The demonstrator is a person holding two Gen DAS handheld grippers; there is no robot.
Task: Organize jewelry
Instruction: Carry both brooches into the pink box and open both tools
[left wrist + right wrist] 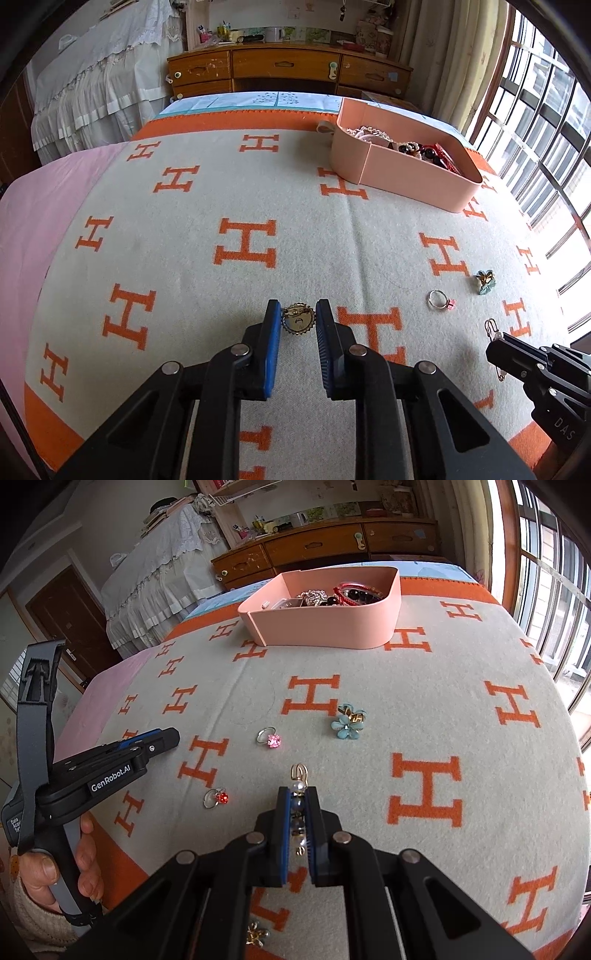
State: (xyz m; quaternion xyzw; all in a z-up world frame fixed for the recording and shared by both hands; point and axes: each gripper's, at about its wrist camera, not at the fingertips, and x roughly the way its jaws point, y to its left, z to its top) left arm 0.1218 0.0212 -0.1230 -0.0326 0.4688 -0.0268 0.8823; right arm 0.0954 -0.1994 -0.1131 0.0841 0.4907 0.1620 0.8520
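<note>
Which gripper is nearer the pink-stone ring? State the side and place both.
Right. The right gripper, shut on the pearl pin, sits just short of the ring. The left gripper, gripping the round gold brooch, is farther off.

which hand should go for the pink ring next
Neither is free: the left gripper clamps a gold brooch, the right gripper a pearl pin. Right sits nearer the pink ring.

open blanket [207, 206], pink box [413, 184] far right
</note>
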